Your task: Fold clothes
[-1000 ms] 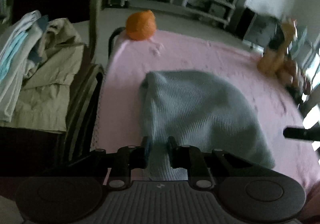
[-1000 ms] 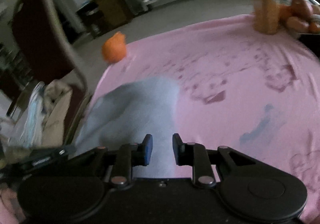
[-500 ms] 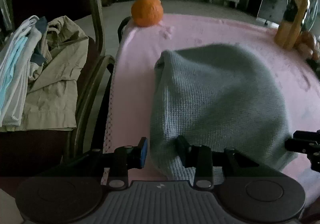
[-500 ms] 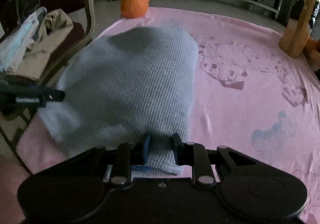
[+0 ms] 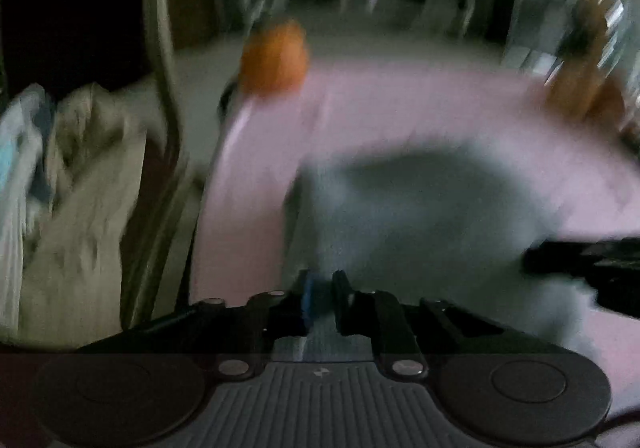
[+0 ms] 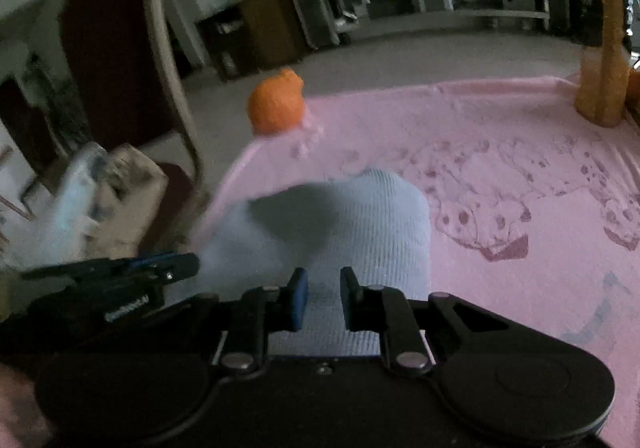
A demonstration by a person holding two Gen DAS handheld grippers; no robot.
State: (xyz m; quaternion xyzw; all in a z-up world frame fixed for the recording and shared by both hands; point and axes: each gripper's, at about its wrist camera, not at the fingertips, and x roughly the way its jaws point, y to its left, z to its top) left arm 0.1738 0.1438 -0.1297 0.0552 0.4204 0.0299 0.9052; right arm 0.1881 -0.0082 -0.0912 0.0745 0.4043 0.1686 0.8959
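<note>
Covering the table, a pink cloth (image 6: pixel 500 135) bears a grey-blue knit (image 6: pixel 360 215).

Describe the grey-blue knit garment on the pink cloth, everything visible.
The grey-blue knit garment looks like soft, finely ribbed fabric, bunched into a rounded hump with a dark shadowed hollow on its left side. It lies on the pink printed tablecloth, near its left edge. Its near hem runs between the jaws of both the right gripper and the left gripper, both closing on it. No sleeves or collar are discernible.
</note>
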